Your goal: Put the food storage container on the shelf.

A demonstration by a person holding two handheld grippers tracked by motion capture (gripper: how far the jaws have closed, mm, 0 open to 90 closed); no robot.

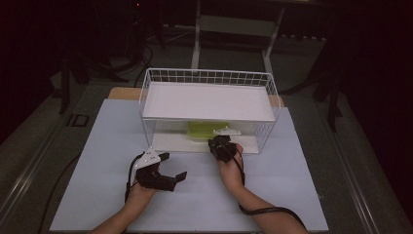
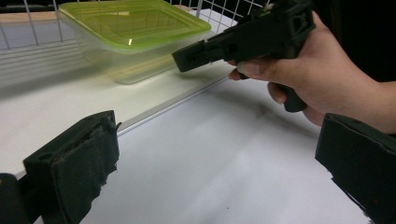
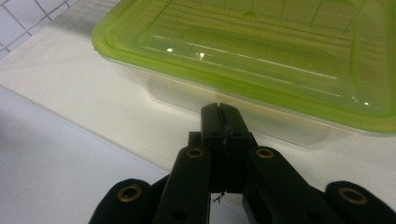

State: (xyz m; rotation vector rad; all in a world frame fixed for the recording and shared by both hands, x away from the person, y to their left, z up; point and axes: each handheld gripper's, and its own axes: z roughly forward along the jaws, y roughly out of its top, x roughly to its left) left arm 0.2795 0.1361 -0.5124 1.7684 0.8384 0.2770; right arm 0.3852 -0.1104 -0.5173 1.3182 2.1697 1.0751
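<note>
Clear box [image 3: 261, 70], green lid, on rack's [image 1: 209, 78] lower shelf, near front edge; half hidden under upper shelf. Right gripper [image 3: 219, 112] jaws together, just short of box. Left gripper [image 1: 173, 168] jaws apart, empty.

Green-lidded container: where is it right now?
In the high view the green-lidded container sits on the lower shelf of the white wire rack, under the upper shelf, just beyond the shut right gripper.

Left gripper [image 1: 173, 166] held low over table, jaws spread wide, nothing between. Right gripper [image 3: 219, 108] reached forward, jaws pressed together, empty. Right hand [image 2: 322, 77] wrapped round its grip, forearms entered from below.
</note>
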